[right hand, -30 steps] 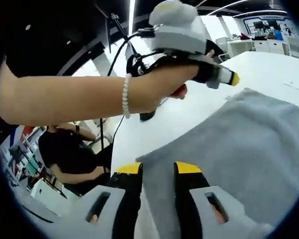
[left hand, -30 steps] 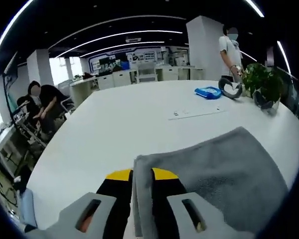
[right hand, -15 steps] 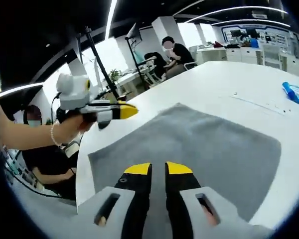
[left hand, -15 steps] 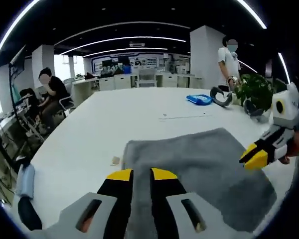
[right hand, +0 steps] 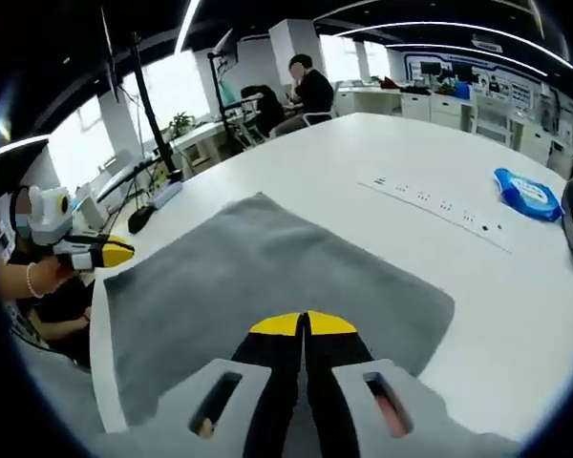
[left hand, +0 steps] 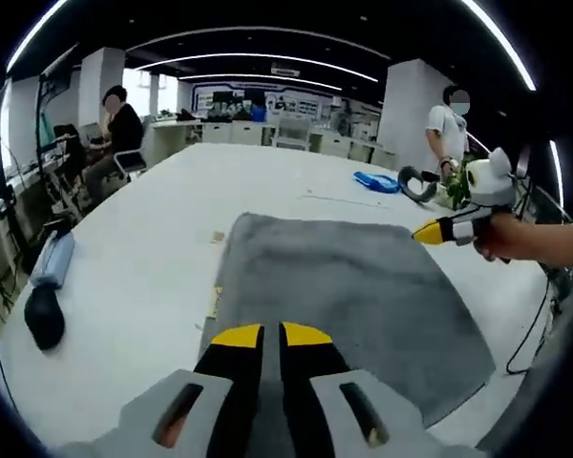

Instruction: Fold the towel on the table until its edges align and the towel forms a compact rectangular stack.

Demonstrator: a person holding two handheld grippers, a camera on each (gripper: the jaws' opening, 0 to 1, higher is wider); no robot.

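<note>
The grey towel (left hand: 344, 296) lies spread flat on the white table (left hand: 134, 248), a single layer with its corners out. In the left gripper view my left gripper (left hand: 271, 336) hovers above the towel's near edge, jaws closed with nothing between them. My right gripper (left hand: 432, 230) comes in from the right, held over the towel's far right corner. The right gripper view has the towel (right hand: 258, 272) below my right gripper (right hand: 304, 324), whose yellow tips touch. My left gripper (right hand: 115, 253) hangs at the towel's left corner.
A blue packet (left hand: 374, 179), a black band (left hand: 415, 184) and a plant (left hand: 456, 191) sit at the table's far end. A black object (left hand: 43, 315) and a pale blue one (left hand: 55, 260) lie at the left. A socket strip (right hand: 430, 202) crosses the table. A person (left hand: 449, 119) stands behind.
Both grippers held the towel's edge a second ago; they have let it go, closed, and drawn back and up. The towel now lies flat.
</note>
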